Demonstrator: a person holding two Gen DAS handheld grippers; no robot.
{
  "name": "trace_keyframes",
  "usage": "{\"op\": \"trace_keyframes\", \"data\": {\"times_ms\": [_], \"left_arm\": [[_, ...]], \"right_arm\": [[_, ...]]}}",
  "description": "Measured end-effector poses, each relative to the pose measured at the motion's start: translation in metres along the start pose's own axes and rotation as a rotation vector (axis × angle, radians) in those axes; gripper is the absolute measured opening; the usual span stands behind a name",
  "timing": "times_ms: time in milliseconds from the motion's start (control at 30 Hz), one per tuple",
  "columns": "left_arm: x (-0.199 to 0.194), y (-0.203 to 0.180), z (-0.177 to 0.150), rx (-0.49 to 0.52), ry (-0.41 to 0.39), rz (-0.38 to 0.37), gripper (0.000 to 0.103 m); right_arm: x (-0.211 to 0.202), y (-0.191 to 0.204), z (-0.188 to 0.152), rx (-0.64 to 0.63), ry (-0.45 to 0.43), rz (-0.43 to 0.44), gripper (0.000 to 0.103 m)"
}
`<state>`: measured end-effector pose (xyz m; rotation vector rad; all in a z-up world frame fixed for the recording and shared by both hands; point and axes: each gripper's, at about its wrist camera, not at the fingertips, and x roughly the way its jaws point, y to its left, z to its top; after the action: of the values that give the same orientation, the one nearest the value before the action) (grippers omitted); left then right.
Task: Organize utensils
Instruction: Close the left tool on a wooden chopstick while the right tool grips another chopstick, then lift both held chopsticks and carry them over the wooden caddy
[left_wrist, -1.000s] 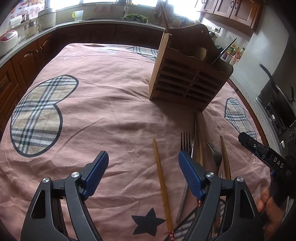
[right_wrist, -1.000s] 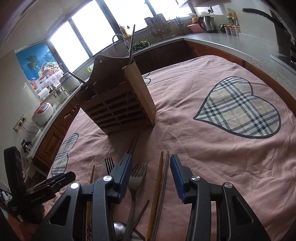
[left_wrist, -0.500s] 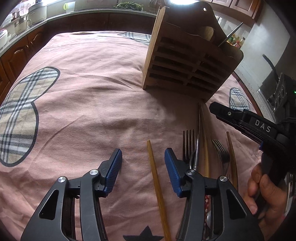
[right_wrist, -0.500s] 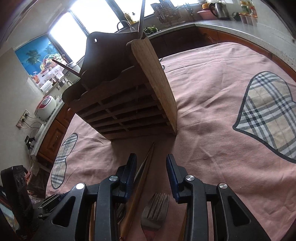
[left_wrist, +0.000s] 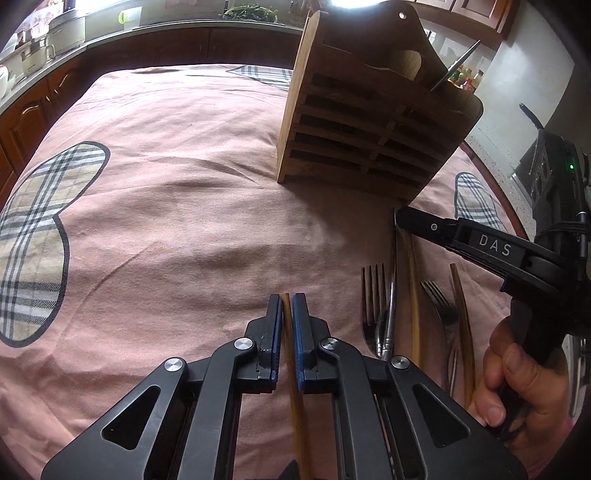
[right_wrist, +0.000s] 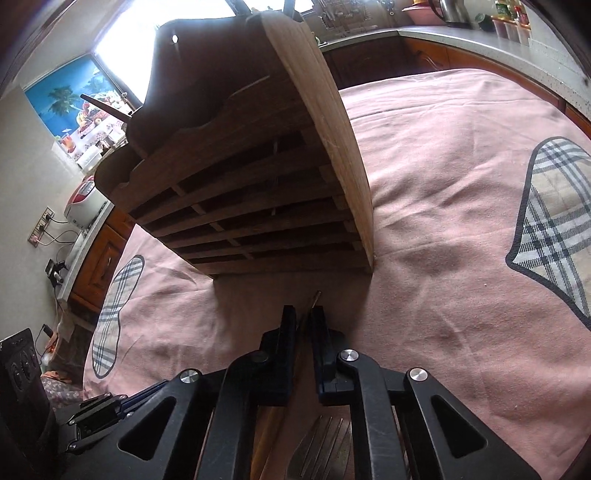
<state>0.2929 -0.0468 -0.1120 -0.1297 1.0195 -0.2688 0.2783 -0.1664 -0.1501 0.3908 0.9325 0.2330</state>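
Two tongs: both closed, each pinching a slim stick
Left tongs (left_wrist: 287, 301): blue pads clamped on a light wooden chopstick (left_wrist: 295, 391) lying on the pink cloth (left_wrist: 166, 229)
Right tongs (right_wrist: 303, 314): clamped on a dark chopstick (right_wrist: 316, 297), its tip poking out just short of the holder
Wooden utensil holder (left_wrist: 365, 140): upright on the surface, slatted front
Loose utensils: two forks (left_wrist: 373, 295) and more chopsticks beside the left tongs
Hand (left_wrist: 524, 384): grips the right handle
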Motion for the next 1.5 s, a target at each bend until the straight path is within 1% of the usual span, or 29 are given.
{"op": "trace_keyframes", "data": {"times_ms": [200,467,833,1233,1500], "left_arm": [[-0.034,0.004,0.002,-0.020,-0.066,-0.033,0.004],[-0.087,0.008,0.000,-0.035,-0.163,-0.062,0.004],[-0.145,0.008,-0.011,-0.040,-0.267,-0.083,0.004],[-0.189,0.016,-0.021,-0.077,-0.391,-0.090,0.004],[-0.210,0.024,-0.020,-0.128,-0.471,-0.106,0.004]], "right_arm": [[-0.034,0.004,0.001,-0.004,-0.056,0.034,0.007],[-0.098,0.015,0.000,-0.021,-0.167,0.071,0.006],[-0.155,0.037,-0.011,-0.065,-0.274,0.095,0.005],[-0.197,0.047,-0.027,-0.105,-0.353,0.094,0.005],[-0.222,0.053,-0.032,-0.125,-0.420,0.082,0.005]]}}
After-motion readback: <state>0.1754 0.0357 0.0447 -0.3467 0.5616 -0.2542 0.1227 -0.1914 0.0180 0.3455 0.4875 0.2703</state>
